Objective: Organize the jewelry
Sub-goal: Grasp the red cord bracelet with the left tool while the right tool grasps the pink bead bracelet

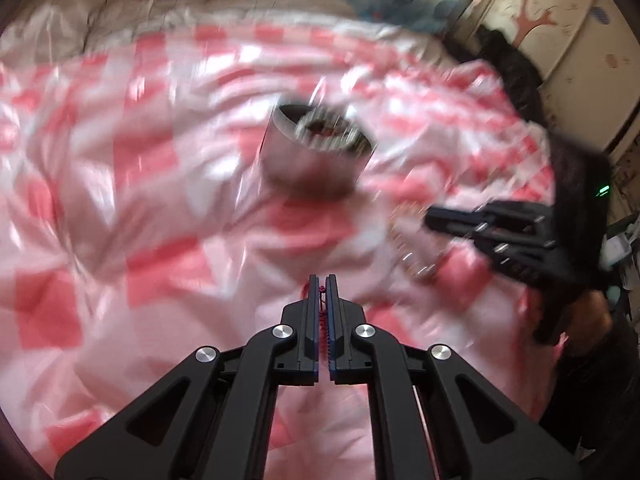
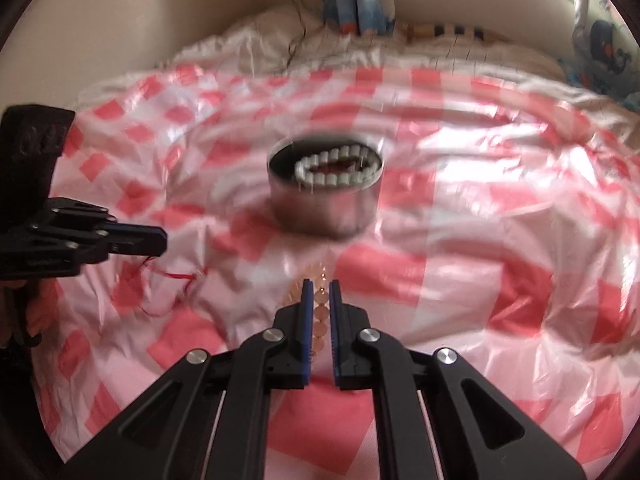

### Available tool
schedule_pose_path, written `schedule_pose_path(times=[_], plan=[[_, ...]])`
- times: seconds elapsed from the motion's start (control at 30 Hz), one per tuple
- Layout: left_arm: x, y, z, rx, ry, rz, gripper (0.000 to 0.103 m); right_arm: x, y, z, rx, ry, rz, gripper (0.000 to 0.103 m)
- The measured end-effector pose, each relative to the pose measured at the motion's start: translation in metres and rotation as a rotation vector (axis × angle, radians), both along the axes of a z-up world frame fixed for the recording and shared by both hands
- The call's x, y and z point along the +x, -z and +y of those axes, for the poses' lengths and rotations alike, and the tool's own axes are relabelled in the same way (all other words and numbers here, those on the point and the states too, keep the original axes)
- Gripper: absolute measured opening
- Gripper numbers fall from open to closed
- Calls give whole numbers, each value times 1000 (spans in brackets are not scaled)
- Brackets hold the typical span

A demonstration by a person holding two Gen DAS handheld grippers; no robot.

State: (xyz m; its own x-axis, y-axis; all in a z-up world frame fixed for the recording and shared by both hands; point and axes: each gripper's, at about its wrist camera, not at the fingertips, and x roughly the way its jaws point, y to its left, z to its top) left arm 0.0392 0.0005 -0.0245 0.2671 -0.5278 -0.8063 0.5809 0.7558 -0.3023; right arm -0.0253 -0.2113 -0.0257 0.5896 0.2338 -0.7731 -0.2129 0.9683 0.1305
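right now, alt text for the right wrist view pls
The right tool is shut on a peach bead bracelet above a pink checked sheet. Ahead sits a round metal tin holding a white bead bracelet.

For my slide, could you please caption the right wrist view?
Right gripper shut on a pale bead bracelet, short of the round tin on the pink checked cover.
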Motion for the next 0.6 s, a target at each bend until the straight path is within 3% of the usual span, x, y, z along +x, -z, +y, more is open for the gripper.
schedule_pose_path(times=[0.03,0.07,0.1,0.17,0.3,0.53,0.6], plan=[[0,6,-3,32,0,-3,3,1,2,0,9,-4,16,9],[-1,8,-5,39,11,-2,3,0,3,0,15,-8,19,19],[-2,9,-5,34,17,2,4,-2,2,0,17,-6,9,37],[-5,9,-8,33,33,1,8,-5,0,2,29,-19,1,44],[-12,14,-16,77,68,-12,26,-5,4,2,19,-14,15,44],[-18,24,-25,146,95,-33,31,-2,15,11,-39,-30,43,44],[-17,24,-23,137,78,-26,26,-3,16,11,-45,-30,47,30]])
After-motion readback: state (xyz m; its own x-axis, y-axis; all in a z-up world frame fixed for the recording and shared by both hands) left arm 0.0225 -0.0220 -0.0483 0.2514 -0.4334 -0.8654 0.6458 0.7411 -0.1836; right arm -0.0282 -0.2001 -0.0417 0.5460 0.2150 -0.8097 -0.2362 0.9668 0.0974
